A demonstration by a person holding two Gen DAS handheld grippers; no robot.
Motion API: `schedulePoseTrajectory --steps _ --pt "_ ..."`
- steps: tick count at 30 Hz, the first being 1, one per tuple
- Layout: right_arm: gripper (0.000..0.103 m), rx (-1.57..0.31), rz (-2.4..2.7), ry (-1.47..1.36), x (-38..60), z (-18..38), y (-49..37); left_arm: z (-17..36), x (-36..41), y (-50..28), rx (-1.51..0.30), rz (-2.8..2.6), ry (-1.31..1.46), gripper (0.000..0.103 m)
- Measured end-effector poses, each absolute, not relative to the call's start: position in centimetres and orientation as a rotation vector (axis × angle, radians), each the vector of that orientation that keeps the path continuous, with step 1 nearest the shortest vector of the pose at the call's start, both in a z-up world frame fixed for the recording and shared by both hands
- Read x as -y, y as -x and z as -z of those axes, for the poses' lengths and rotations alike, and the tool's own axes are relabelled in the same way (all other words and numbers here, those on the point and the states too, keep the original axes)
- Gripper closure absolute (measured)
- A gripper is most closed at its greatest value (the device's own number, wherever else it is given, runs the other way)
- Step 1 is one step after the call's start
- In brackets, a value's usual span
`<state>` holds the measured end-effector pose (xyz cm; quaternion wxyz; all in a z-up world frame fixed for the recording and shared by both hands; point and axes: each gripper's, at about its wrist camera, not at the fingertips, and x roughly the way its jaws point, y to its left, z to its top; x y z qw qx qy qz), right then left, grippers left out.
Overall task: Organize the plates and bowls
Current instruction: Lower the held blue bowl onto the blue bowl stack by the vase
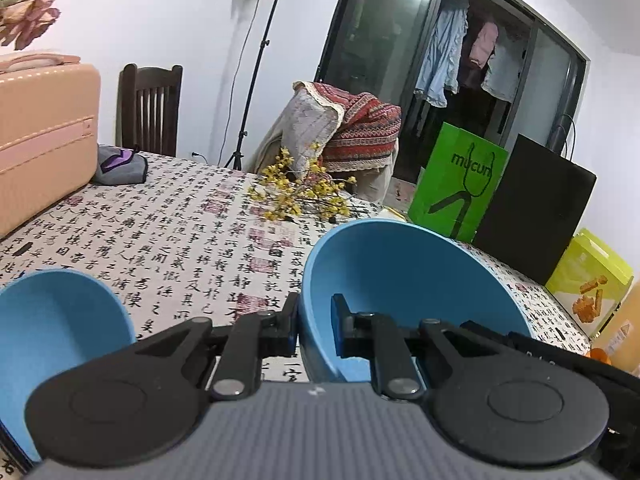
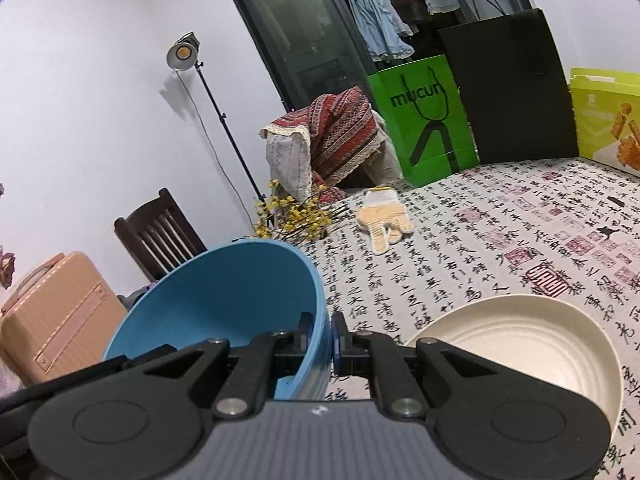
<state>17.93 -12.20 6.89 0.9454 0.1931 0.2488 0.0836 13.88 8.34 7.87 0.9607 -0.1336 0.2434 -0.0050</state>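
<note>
A: Largest first: table [image 1: 192, 216] under a calligraphy-print cloth, with a peach suitcase [image 1: 44, 136] at its far left and a green bag [image 1: 456, 184] at the far edge.

B: Then the dishes?

A: Two blue ones seen from the left wrist: one blue bowl [image 1: 412, 280] tipped up at centre, a second blue bowl [image 1: 56, 340] low at the left. Cream plate [image 2: 524, 344] flat on the cloth, just right of the right gripper.

B: Handling?

A: Probably light, stiff plastic with thin smooth walls, so slippery rather than fragile. Best taken at the rim, one finger inside, one outside.

B: Jaws?

A: Exactly so. Left gripper [image 1: 316, 324] nearly closed, pinching the rim of the tipped bowl. Right gripper [image 2: 322, 340] closed likewise on a blue rim [image 2: 320, 304]. Cannot tell whether both clamp one bowl or two.

B: Smallest?

A: Yellow flowers [image 1: 304, 192] and a glove [image 2: 384, 216], well clear.
</note>
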Motion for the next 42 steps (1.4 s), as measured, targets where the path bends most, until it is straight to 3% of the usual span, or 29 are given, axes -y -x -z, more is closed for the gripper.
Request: schedulePoseTrajectory --steps 42 --pt "0.093 -0.549 -0.426 -0.346 -0.4 -8.9 -16.0 -9.9 -21.5 -8.7 -0.43 -0.149 0.346 0.087"
